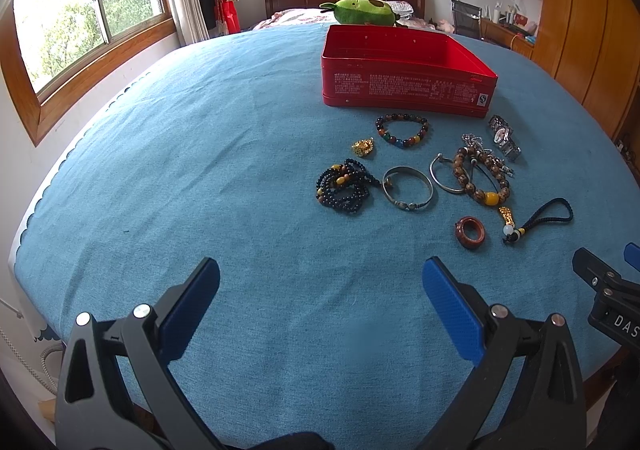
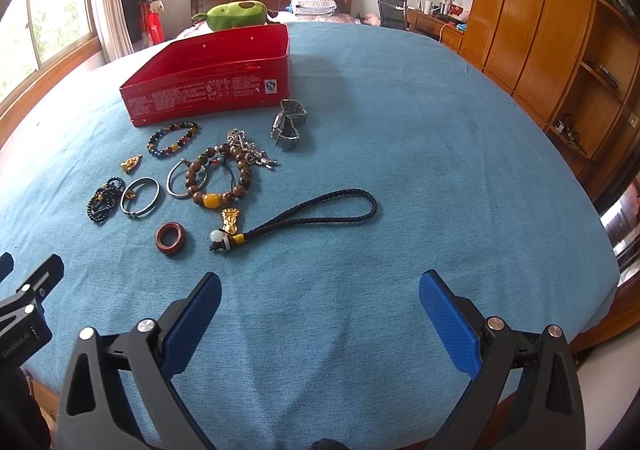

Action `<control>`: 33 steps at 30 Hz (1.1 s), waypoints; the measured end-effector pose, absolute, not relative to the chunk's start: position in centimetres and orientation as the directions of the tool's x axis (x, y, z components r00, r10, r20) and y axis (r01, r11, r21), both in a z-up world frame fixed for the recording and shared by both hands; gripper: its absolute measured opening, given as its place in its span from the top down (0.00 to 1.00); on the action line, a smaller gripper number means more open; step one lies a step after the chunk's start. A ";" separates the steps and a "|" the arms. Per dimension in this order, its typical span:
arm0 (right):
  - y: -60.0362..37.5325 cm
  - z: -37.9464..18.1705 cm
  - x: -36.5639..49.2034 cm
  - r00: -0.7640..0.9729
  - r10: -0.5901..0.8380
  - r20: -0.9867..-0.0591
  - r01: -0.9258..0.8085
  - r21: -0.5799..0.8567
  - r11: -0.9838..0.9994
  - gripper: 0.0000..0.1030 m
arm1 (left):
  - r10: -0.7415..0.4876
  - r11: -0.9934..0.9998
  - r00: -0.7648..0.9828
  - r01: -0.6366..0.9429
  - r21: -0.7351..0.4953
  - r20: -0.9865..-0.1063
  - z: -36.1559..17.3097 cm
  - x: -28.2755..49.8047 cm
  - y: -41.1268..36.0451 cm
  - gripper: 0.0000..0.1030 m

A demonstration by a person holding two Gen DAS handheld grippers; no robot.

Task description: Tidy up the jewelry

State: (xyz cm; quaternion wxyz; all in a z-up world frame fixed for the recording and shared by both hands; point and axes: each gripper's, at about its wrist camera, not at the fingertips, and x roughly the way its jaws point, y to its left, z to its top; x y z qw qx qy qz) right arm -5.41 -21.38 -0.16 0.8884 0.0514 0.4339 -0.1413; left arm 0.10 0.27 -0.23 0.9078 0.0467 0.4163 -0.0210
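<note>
An open red tin box [image 1: 404, 84] [image 2: 208, 94] stands on the blue cloth. Jewelry lies in front of it: a multicolour bead bracelet [image 1: 402, 130] [image 2: 173, 139], a gold charm [image 1: 363, 147], black beads [image 1: 344, 186] [image 2: 103, 200], a silver bangle [image 1: 407, 188] [image 2: 140, 196], a brown bead bracelet [image 1: 480, 180] [image 2: 219, 179], a steel watch [image 1: 505, 137] [image 2: 289, 124], a brown ring [image 1: 471, 233] [image 2: 171, 237] and a braided cord charm [image 1: 536, 220] [image 2: 312, 212]. My left gripper [image 1: 320, 290] and right gripper [image 2: 320, 302] are open and empty, near the front edge.
A green plush toy [image 1: 364, 12] lies on the bed behind the table. Wooden wardrobes [image 2: 532, 18] stand at the right, windows [image 1: 88, 10] at the left. The right gripper's body shows at the right edge of the left wrist view [image 1: 608, 290].
</note>
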 end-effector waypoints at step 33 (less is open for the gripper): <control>-21.2 -0.5 -4.7 0.578 -0.196 -0.792 0.289 -0.026 0.957 0.04 | -0.004 0.995 0.653 0.078 0.061 -0.757 -0.6 0.1 0.1 0.03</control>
